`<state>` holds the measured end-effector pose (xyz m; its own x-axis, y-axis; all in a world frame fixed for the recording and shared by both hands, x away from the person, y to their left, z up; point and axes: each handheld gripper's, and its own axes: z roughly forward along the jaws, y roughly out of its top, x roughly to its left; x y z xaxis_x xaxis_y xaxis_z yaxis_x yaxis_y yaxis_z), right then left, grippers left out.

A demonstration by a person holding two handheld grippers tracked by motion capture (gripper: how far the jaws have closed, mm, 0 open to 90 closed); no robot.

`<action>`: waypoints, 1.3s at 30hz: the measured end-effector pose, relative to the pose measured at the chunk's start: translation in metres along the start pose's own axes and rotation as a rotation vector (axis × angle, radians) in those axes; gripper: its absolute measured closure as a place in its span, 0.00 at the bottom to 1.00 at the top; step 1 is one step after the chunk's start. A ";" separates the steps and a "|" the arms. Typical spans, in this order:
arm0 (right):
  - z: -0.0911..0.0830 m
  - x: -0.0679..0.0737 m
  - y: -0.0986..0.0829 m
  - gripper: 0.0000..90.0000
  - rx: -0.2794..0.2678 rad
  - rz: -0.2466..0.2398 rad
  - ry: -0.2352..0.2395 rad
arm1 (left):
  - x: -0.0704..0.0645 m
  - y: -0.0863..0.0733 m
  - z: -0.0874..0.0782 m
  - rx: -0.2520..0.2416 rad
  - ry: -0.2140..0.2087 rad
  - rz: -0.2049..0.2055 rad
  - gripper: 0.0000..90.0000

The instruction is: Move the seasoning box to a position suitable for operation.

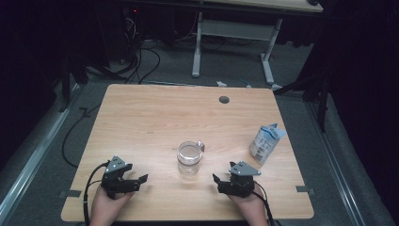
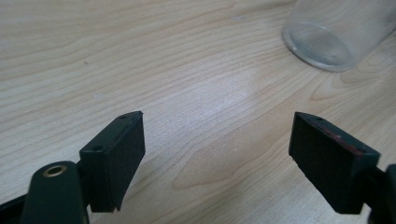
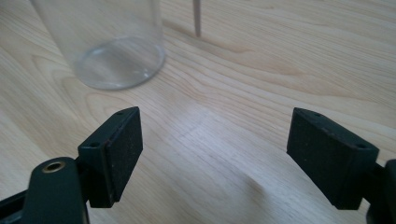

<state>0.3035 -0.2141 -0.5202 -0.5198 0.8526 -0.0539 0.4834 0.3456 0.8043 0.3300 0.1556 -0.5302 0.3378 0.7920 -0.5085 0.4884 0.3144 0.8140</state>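
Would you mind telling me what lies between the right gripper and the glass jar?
Nothing: in the right gripper view, bare table runs from the right gripper, fingers apart, to the glass jar.

Clear glass jar (image 2: 334, 35) running off the top edge in the left gripper view, its upper part being cropped again (image 3: 105, 44) in the right gripper view, print on the small blue-and-white carton (image 1: 266, 142) staying too small to read
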 end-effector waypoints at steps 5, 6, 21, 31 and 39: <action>-0.007 -0.005 -0.003 0.22 -0.023 0.010 -0.026 | -0.005 -0.006 0.001 -0.061 0.014 0.030 0.26; -0.009 -0.007 -0.004 0.23 -0.025 0.016 -0.021 | -0.006 -0.006 0.001 -0.059 0.001 0.016 0.27; -0.012 -0.014 -0.004 0.39 -0.037 0.031 0.019 | -0.015 -0.002 -0.005 -0.123 -0.063 -0.038 0.21; -0.011 -0.011 -0.004 0.41 -0.019 -0.018 0.024 | -0.032 -0.002 0.003 -0.095 -0.114 -0.061 0.29; -0.011 -0.010 -0.003 0.40 -0.025 -0.003 0.039 | -0.041 -0.003 0.017 -0.043 -0.116 -0.074 0.30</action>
<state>0.2996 -0.2284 -0.5155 -0.5486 0.8354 -0.0338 0.4645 0.3381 0.8185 0.3281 0.1134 -0.5162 0.3943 0.7008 -0.5944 0.4815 0.3933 0.7832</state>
